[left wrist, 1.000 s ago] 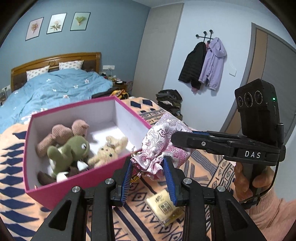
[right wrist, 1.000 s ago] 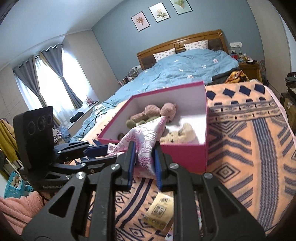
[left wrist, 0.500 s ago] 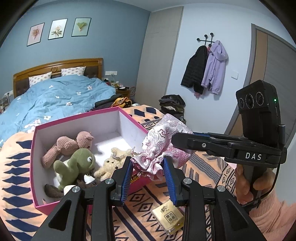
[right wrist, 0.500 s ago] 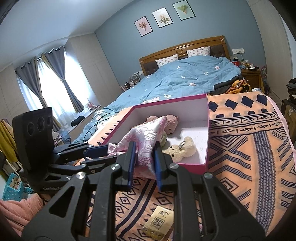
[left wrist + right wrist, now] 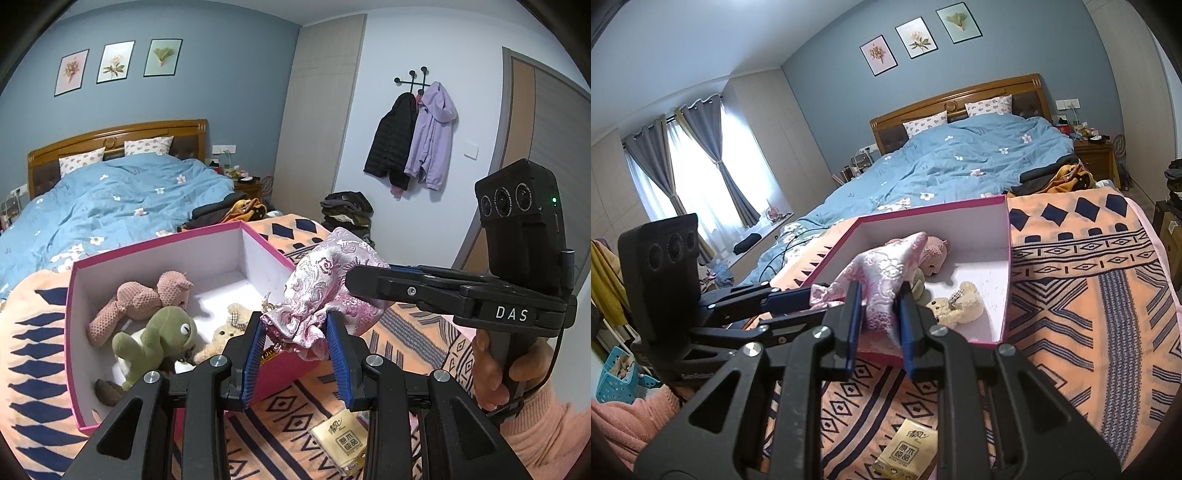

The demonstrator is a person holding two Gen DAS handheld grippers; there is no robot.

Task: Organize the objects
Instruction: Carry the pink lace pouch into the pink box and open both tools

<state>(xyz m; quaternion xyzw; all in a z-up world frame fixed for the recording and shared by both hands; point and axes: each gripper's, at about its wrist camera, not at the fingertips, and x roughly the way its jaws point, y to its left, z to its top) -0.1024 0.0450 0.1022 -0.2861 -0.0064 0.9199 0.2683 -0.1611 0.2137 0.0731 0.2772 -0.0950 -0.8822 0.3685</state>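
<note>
A pink brocade pouch (image 5: 321,291) hangs in the air by the near corner of the open pink box (image 5: 159,247), held from two sides. My left gripper (image 5: 295,332) is shut on its gathered mouth, blue pads pressing the fabric. My right gripper (image 5: 879,310) is shut on the pouch (image 5: 882,269) lower down; in the left wrist view it comes in from the right (image 5: 369,280). Inside the box lie a pink knitted bear (image 5: 147,299), a green plush (image 5: 155,339) and a small cream bear (image 5: 956,306).
The box (image 5: 931,212) rests on an orange patterned blanket (image 5: 1089,295). A yellow tissue pack (image 5: 908,450) lies on the blanket just below the grippers. Behind is a bed with a blue duvet (image 5: 960,162). A hand in a pink sleeve (image 5: 491,365) holds the right gripper.
Both grippers, still shut on the pouch, have risen slightly; the box and the tissue pack now sit lower in both views.
</note>
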